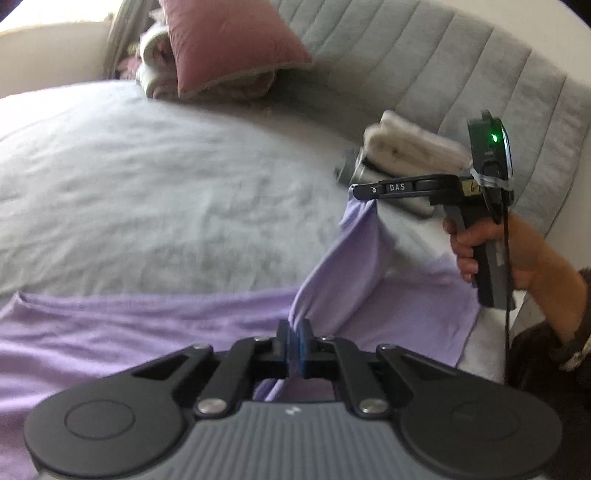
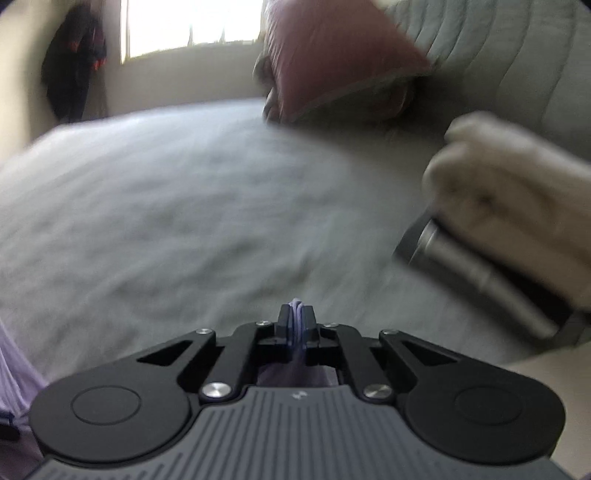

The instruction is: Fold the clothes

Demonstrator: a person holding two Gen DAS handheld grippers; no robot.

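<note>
A lilac garment [image 1: 147,325] lies spread along the near side of a grey-covered bed [image 1: 166,177]. My left gripper [image 1: 295,330] is shut on a bunched fold of it, which rises taut to the right. There my right gripper [image 1: 356,192], held in a person's hand [image 1: 480,243], is shut on another corner of the same cloth, lifted above the bed. In the right wrist view my right gripper [image 2: 297,314] pinches a thin ridge of lilac garment [image 2: 297,308] between its pads; more lilac cloth shows at the left edge.
A dusky pink pillow [image 1: 229,40] leans on the grey padded headboard [image 1: 424,62] at the back. Folded cream clothes [image 1: 410,147] sit on a grey folded item near the headboard, right. A window [image 2: 192,26] and dark hanging clothing [image 2: 74,62] lie beyond the bed.
</note>
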